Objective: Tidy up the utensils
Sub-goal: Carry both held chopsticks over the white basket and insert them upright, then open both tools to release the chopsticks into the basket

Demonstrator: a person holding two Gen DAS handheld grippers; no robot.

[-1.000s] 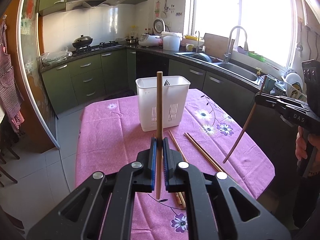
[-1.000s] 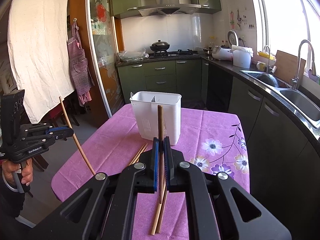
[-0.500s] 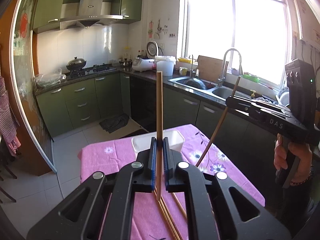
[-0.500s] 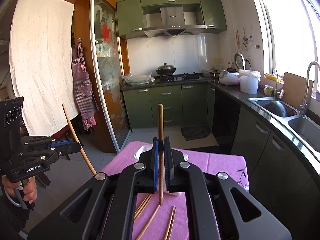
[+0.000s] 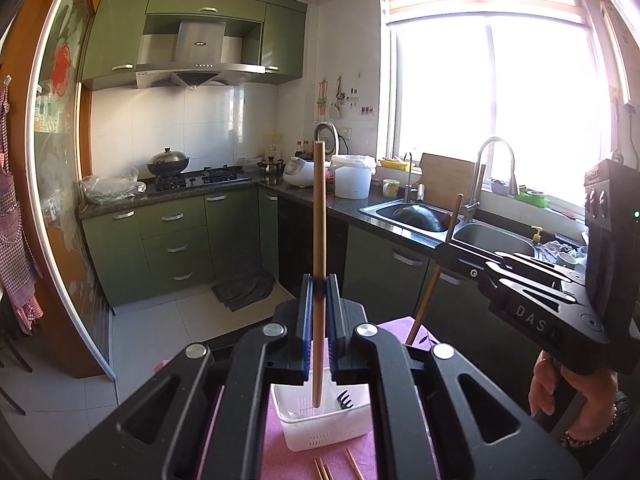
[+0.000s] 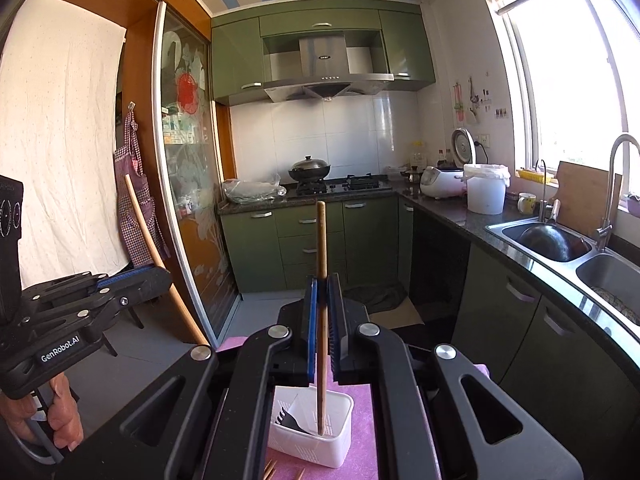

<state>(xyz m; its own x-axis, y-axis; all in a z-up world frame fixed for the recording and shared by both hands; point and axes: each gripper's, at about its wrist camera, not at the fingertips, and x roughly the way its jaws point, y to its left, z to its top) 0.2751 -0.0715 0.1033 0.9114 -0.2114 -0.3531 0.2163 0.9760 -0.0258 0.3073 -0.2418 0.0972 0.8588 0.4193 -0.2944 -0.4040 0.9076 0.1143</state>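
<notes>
A wooden chopstick (image 5: 319,240) is clamped upright between the blue pads of the left gripper (image 5: 319,312), whose jaws are closed tight on it; its lower tip is seen over the open top of the white slotted utensil basket (image 5: 320,436). A second chopstick (image 6: 321,264) is gripped the same way by the right gripper (image 6: 321,312), also shut on its stick, with the lower end seen inside the outline of the same basket. Whether either tip is actually inside the basket cannot be told. A black fork (image 6: 292,420) is seen lying in the basket. The basket is set on a table covered by a pink cloth (image 6: 362,456), and the ends of a few loose chopsticks (image 5: 324,470) are seen on the cloth just in front of it. Each gripper is held by a hand (image 5: 560,392) on its handle. Behind the table, green kitchen cabinets (image 5: 176,236), a steel range hood (image 5: 200,64) and a double sink (image 5: 452,224) under a bright window are visible.
</notes>
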